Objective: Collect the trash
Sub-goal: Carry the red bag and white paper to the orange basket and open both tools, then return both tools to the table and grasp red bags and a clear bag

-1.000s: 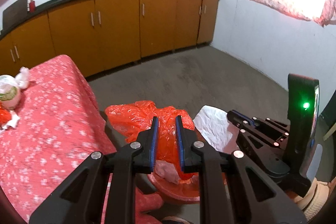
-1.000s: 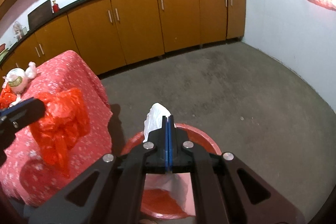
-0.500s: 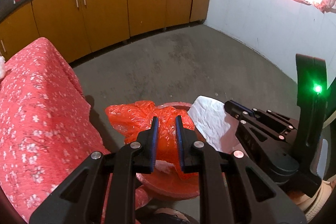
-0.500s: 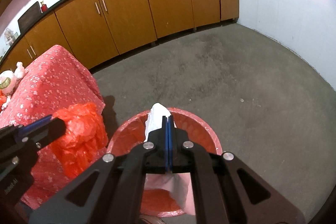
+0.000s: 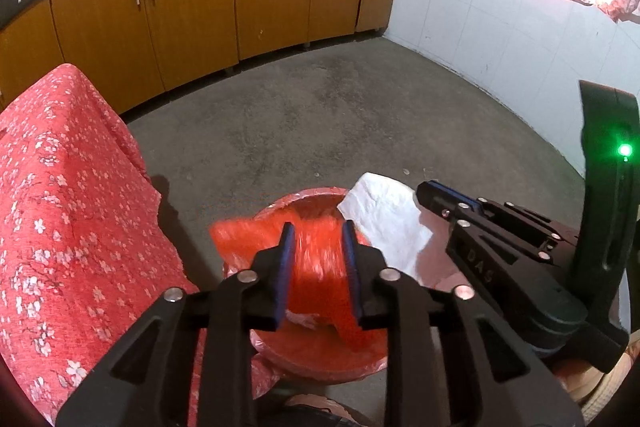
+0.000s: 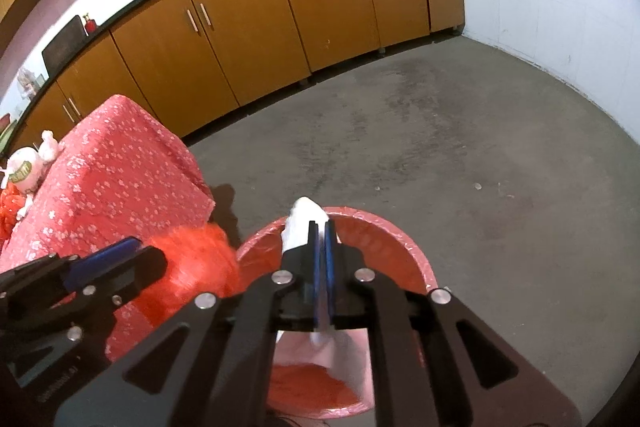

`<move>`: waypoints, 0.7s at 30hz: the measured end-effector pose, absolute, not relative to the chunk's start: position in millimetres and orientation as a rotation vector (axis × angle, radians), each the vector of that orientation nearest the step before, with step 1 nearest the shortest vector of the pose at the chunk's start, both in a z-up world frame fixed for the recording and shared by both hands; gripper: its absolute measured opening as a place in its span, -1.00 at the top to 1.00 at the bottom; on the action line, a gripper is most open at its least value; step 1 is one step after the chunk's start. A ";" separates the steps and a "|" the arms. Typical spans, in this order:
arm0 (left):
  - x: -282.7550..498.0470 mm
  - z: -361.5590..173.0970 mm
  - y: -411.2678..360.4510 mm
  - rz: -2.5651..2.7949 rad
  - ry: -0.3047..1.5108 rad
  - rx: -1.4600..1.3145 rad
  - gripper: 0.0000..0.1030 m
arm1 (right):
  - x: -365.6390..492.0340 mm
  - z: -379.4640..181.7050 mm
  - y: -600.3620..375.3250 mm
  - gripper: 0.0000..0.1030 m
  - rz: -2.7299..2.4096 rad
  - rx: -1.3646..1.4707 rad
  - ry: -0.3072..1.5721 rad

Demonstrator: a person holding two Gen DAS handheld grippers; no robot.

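A kitchen with orange cabinets (image 5: 192, 11) along the far wall and a bare grey floor (image 6: 460, 147); a surface under a red flowered cloth (image 5: 60, 227) stands at the left. A red bin (image 6: 384, 239) sits on the floor just beside it. The left hand-held gripper (image 5: 318, 247) is over the bin, its jaws parted, with an orange plastic bag (image 5: 316, 247) blurred between them; whether the pads press it I cannot tell. The right hand-held gripper (image 6: 322, 247) is nearly closed, pinching a white plastic bag (image 6: 300, 223) that hangs over the bin's mouth.
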State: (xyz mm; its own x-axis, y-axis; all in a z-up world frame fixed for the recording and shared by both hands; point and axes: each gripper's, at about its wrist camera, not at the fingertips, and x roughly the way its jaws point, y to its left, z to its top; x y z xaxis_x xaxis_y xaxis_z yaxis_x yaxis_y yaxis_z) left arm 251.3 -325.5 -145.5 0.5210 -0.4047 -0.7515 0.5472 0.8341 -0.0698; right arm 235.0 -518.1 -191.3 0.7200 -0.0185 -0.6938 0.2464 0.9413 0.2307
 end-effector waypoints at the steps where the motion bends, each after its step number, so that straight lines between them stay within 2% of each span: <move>1: 251.8 -145.6 -325.3 -0.573 0.847 0.182 0.38 | 233.5 -190.2 -518.9 0.84 -0.148 0.322 0.753; 3: 251.8 -144.7 -323.4 -0.567 0.844 0.175 0.31 | 230.5 -187.6 -520.5 0.66 -0.149 0.325 0.745; 5: 252.0 -144.1 -321.7 -0.566 0.844 0.167 0.31 | 228.1 -184.6 -521.4 0.61 -0.154 0.323 0.740; 15: 250.0 -124.0 -296.4 -0.514 0.811 0.107 0.31 | 220.7 -165.2 -524.8 0.60 -0.179 0.317 0.711; 21: 246.8 -98.4 -262.3 -0.467 0.745 0.072 0.27 | 225.1 -141.1 -499.9 0.51 -0.136 0.253 0.681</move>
State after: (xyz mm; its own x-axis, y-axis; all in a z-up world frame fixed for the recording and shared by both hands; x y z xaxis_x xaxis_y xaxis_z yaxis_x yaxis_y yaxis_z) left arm 246.8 -262.3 -98.4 0.6380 -0.3834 -0.6678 0.4333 0.8956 -0.1002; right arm 225.1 -499.9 -141.1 0.7695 -0.0417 -0.6373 0.2062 0.9607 0.1861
